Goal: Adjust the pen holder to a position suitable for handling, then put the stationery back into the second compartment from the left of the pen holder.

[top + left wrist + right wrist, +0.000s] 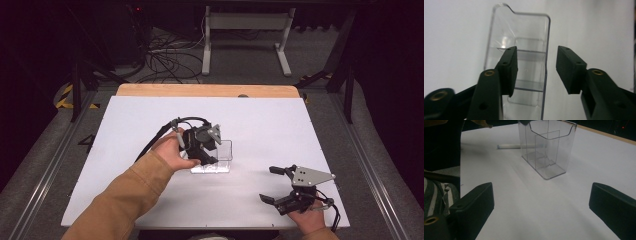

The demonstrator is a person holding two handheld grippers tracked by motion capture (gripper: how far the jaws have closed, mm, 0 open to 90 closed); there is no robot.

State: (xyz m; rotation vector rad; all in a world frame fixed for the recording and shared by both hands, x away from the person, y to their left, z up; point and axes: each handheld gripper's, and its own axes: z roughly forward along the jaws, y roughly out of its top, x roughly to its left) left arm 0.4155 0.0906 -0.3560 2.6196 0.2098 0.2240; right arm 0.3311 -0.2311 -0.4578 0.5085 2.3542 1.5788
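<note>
Left hand-held gripper hung jaws apart over clear acrylic holder, straddling wall, long axis vertical; right hand-held gripper gaped empty, well apart on surface.

1. In the high view the white table top is brightly and evenly lit from above, while the floor and room around it fall off into near black.
2. Shadows there are soft and short — a faint grey patch lies beside the clear plastic holder.
3. The left gripper view is dim and greyish; the holder is fairly sharp, with a small glint on its inner wall, but the near black jaws blur toward the bottom edge.
4. The right gripper view is darker at its left and far corners — a broad soft shadow streaks the table near the holder, and the near jaws are out of focus.
</note>
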